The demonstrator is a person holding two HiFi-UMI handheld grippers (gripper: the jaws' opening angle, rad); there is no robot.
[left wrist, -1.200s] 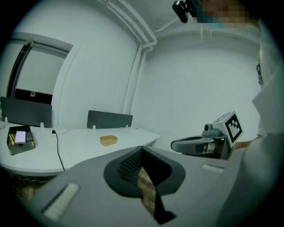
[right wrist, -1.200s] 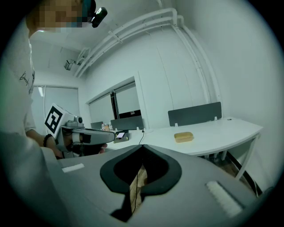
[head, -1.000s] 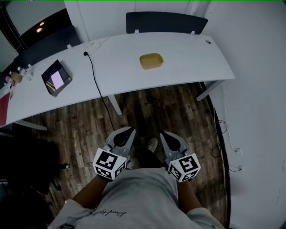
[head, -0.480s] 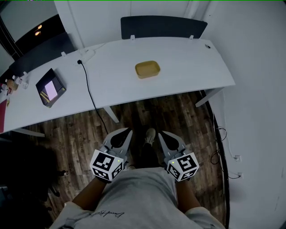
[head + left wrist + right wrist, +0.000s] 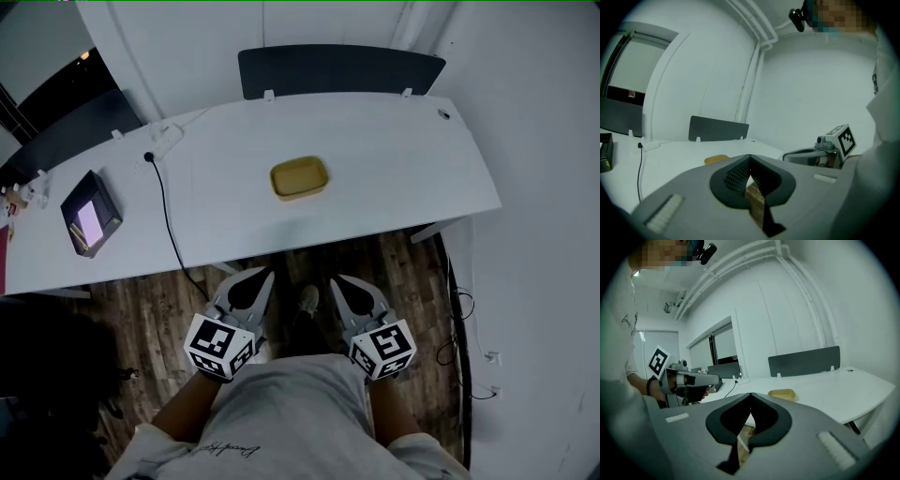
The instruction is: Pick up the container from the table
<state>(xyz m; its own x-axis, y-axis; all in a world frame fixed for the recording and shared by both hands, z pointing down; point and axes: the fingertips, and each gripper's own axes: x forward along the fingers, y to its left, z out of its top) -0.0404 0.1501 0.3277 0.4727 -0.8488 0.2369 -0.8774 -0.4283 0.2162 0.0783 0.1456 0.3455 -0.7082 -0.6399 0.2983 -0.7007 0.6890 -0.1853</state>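
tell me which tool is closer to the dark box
Left. The left tool is over the floor, right of the dark box; the right tool is even farther right.

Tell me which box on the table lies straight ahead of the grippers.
The yellow container, mid-table; the dark box with a pale panel sits far to the left.

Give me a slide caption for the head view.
Left gripper and right gripper, both shut and empty, held over the wood floor, short of the white table bearing the yellow container.
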